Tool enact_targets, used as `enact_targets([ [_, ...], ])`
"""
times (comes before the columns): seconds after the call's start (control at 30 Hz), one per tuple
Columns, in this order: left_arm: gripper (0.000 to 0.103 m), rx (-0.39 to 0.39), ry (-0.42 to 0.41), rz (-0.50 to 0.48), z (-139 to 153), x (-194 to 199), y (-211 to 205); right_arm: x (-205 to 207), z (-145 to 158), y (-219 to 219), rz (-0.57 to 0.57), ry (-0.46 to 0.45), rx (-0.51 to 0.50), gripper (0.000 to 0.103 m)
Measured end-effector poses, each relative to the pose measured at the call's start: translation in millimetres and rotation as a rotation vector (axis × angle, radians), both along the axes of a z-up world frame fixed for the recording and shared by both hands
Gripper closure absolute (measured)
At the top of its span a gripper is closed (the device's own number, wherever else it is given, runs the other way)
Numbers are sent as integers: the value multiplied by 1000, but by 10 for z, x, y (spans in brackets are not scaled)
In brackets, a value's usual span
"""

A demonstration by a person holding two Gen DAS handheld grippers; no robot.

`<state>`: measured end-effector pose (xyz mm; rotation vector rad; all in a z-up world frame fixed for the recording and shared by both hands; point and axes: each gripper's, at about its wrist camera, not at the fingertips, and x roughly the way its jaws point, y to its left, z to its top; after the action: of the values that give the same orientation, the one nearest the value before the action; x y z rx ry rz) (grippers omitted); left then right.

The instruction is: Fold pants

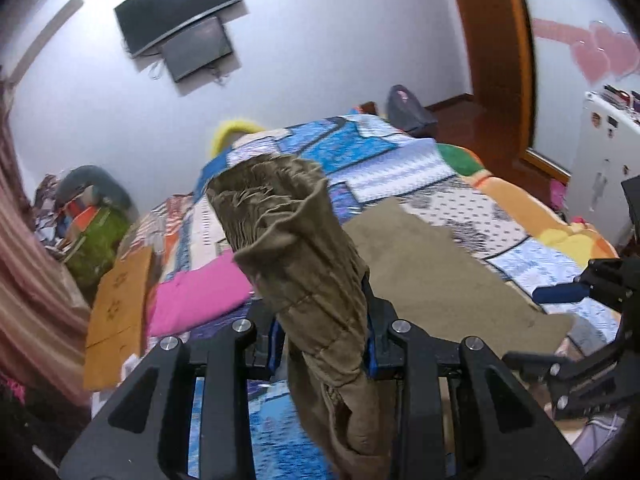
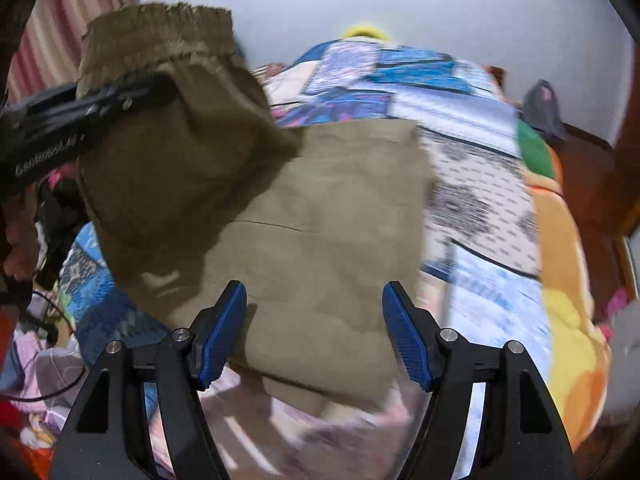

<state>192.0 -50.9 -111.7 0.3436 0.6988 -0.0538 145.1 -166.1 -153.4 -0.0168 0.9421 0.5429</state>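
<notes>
Olive-brown pants [image 2: 328, 216] lie partly flat on the bed. Their gathered waistband end [image 1: 276, 204] is lifted and bunched. My left gripper [image 1: 324, 320] is shut on that bunch, with cloth filling the gap between its blue pads and hanging down toward the camera. In the right wrist view its black fingers [image 2: 132, 92] hold the raised waistband at the upper left. My right gripper [image 2: 316, 332] hovers open over the near edge of the flat part, with nothing between its pads. One of its blue fingers [image 1: 560, 294] shows at the right edge of the left wrist view.
The bed carries a patchwork quilt [image 1: 384, 160] with a pink cloth [image 1: 200, 296] and a cardboard box [image 1: 116, 312] at its left side. Clutter is piled by the striped curtain [image 1: 36, 280]. Two screens [image 1: 180, 24] hang on the wall; a wooden door frame [image 1: 500, 60] and white cabinet [image 1: 600, 152] stand on the right.
</notes>
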Motion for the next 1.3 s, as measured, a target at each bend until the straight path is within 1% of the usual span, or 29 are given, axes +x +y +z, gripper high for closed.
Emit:
enact_targets([
  [0.07, 71, -5, 14, -13, -44, 33, -93, 15, -67, -98, -36, 4, -31, 36],
  [0.13, 71, -35, 49, -35, -117, 76, -187, 5, -137, -162, -77, 1, -63, 36],
  [0.23, 71, -88, 107, -60, -216, 107, -285, -8, -185, -259, -107, 17, -23, 36],
  [0.3, 72, -103, 139, -72, -284, 121, -371, -4, -202, -311, -125, 30, 6, 36],
  [0.47, 72, -131, 194, -97, -432, 100, -501, -57, -249, -316, -149, 30, 8, 36],
  [0.6, 72, -157, 248, -117, -570, 115, -578, -55, -285, -343, -161, 51, 35, 36],
  [0.67, 67, -143, 264, -137, -638, 72, -608, -54, -258, -375, -172, 54, 39, 36],
  [0.7, 57, -144, 277, -149, -672, 48, -618, -53, -241, -395, -177, 51, 40, 36],
  [0.73, 43, -154, 288, -154, -683, 35, -611, -60, -226, -409, -183, 48, 41, 36],
  [0.77, 37, -178, 303, -158, -689, 11, -607, -66, -207, -434, -189, 44, 45, 36],
  [0.83, 29, -183, 303, -142, -680, -36, -614, -95, -160, -503, -198, 38, 57, 36],
  [0.93, 28, -194, 301, -137, -630, -109, -606, -154, -71, -605, -220, 25, 74, 36],
  [1.0, 28, -218, 293, -134, -538, -155, -542, -199, 18, -667, -230, 5, 76, 36],
  [1.07, 28, -259, 269, -127, -395, -198, -428, -210, 91, -684, -229, -13, 76, 36],
  [1.17, 27, -312, 216, -77, -172, -234, -154, -219, 230, -667, -222, -54, 78, 36],
  [1.23, 23, -315, 194, -48, -113, -220, 5, -205, 335, -613, -208, -80, 92, 36],
  [1.3, 23, -294, 177, 7, -118, -174, 177, -171, 416, -523, -188, -103, 101, 36],
])
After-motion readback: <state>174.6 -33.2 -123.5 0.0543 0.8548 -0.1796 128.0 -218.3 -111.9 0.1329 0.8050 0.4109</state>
